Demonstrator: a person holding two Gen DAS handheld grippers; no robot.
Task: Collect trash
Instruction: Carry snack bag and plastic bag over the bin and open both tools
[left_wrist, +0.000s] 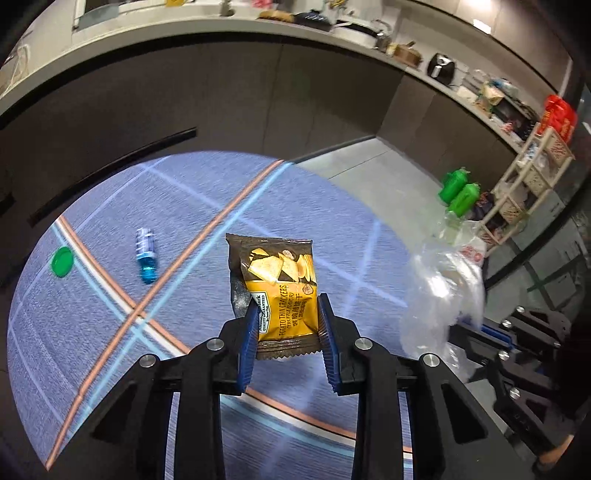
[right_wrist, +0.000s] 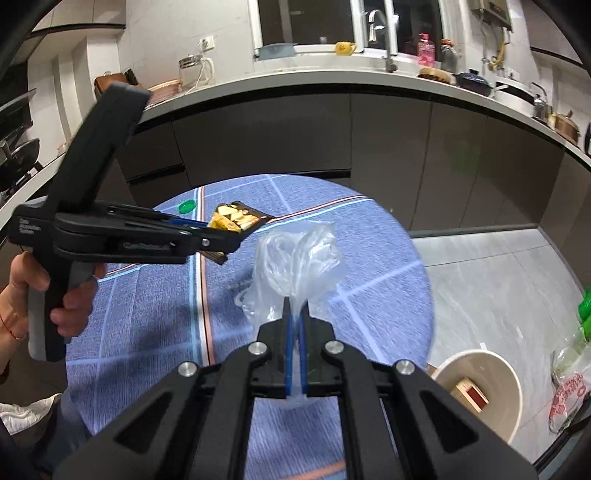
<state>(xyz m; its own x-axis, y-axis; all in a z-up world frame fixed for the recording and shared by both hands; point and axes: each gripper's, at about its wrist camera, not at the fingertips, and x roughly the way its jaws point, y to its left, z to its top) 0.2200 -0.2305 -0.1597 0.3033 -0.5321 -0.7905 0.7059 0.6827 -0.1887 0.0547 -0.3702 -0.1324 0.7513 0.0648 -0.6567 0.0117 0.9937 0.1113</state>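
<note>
My left gripper (left_wrist: 286, 306) is shut on a yellow and brown cracker packet (left_wrist: 275, 280) and holds it above the round blue rug (left_wrist: 92, 332). The packet also shows in the right wrist view (right_wrist: 232, 218), held in the left gripper (right_wrist: 236, 230). My right gripper (right_wrist: 295, 306) is shut on a clear plastic bag (right_wrist: 295, 254), which hangs crumpled above the rug (right_wrist: 147, 295). The bag also shows at the right of the left wrist view (left_wrist: 439, 291). A small blue bottle (left_wrist: 146, 254) and a green lid (left_wrist: 61, 261) lie on the rug, at the left.
Dark cabinets (right_wrist: 388, 147) under a cluttered counter (right_wrist: 332, 79) curve round the rug. A beige bin (right_wrist: 484, 391) with a box in it stands on the grey floor at the right. Green bottles (left_wrist: 460, 194) and a white rack (left_wrist: 524, 192) stand further right.
</note>
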